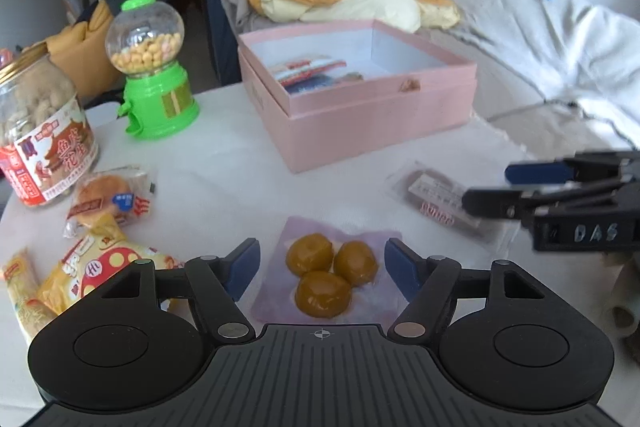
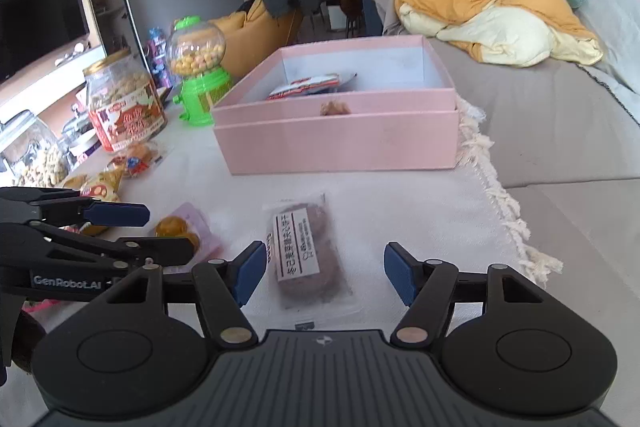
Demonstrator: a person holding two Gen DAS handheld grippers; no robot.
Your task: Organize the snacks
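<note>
Left wrist: left gripper (image 1: 320,269) spread, straddling the jelly pack (image 1: 326,277). Right gripper (image 2: 324,273) spread over the brown bar (image 2: 308,251). Pink box (image 2: 340,143) ahead. Risk: thin slick wrappers lie flat; pads may close on film only and slip.

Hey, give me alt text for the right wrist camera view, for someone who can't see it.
The open right gripper hovers over a clear-wrapped brown snack bar with a white label lying on a white tablecloth. Beyond it sits an open pink cardboard box holding a red-and-white snack packet; the left gripper is open beside a pink pack of amber candies.
</note>
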